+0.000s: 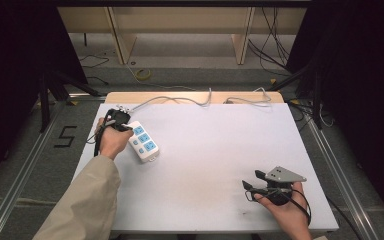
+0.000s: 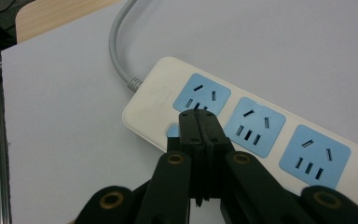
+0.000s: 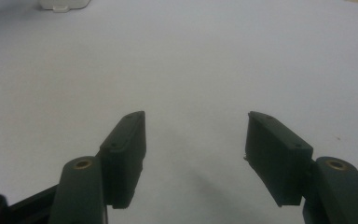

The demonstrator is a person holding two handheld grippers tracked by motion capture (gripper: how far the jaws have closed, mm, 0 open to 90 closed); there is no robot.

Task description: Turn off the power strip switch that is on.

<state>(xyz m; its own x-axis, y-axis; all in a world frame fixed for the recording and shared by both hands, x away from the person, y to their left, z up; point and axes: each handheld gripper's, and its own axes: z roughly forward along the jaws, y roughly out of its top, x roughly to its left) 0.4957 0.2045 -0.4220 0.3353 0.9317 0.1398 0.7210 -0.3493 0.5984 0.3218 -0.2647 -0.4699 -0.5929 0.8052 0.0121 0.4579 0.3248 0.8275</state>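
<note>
A white power strip (image 1: 144, 141) with three blue sockets lies at the left of the white table (image 1: 205, 150). Its grey cable (image 1: 180, 99) runs off toward the far edge. My left gripper (image 1: 129, 129) is shut, jaws pressed flat together with nothing between them. In the left gripper view its tips (image 2: 198, 116) sit over the strip (image 2: 261, 126) at the near edge of the socket closest to the cable (image 2: 116, 51), beside a small blue button (image 2: 171, 130); contact cannot be told. My right gripper (image 1: 252, 182) stands open and empty (image 3: 196, 116) low over bare table at the front right.
The strip's far end (image 3: 65, 4) shows at the top left of the right gripper view. More cables (image 1: 250, 100) lie on the wooden strip along the table's far edge. Metal rails (image 1: 25, 165) flank the table, and wooden frames (image 1: 120, 40) stand beyond it.
</note>
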